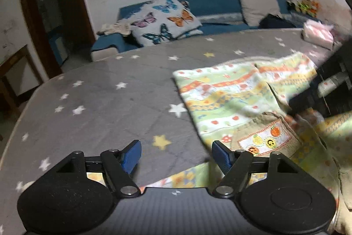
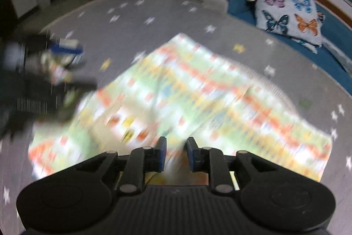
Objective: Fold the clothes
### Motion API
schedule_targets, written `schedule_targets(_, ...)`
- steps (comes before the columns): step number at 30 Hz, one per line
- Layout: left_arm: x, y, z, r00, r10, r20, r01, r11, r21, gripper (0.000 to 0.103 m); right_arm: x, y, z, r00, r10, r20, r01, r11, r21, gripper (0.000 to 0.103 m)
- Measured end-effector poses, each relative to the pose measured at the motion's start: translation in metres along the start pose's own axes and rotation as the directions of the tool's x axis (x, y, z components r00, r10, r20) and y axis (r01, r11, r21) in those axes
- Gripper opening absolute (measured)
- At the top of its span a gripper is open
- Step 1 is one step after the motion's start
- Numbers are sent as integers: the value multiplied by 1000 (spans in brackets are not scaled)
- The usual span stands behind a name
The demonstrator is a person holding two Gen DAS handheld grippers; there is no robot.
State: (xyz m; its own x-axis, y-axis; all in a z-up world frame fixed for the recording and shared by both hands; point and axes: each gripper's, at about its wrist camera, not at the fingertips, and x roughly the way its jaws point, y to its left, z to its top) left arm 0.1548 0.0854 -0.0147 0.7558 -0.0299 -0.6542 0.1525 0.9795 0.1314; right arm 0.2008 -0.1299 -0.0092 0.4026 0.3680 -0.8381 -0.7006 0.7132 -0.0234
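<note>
Left wrist view: left gripper [image 1: 177,156] stands wide and empty over the star-print mattress [image 1: 99,102]; the patterned garment [image 1: 237,98] lies to its right, its near edge beside the right-hand finger.

Right wrist view: right gripper [image 2: 176,152] stands narrowly parted, cloth just ahead, seemingly not pinched. The garment's long axis runs left to right across this gripper, the nearer one.
</note>
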Motion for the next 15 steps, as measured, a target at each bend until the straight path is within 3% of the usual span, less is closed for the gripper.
schedule_targets(3, -19, 11, -7, 1000, 10, 9, -9, 999, -46, 75, -8, 13, -17, 1000, -4, 3, 4, 1000, -10, 25)
schedule_targets(9, -48, 37, -34, 998, 58, -3, -58, 980, -192, 76, -38, 23, -35, 996, 9, 87, -13, 999, 49, 27)
schedule_targets(15, -61, 69, -65, 993, 108, -43, -116, 918, -378, 75, -50, 65, -42, 986, 47, 157, -41, 998, -43, 32)
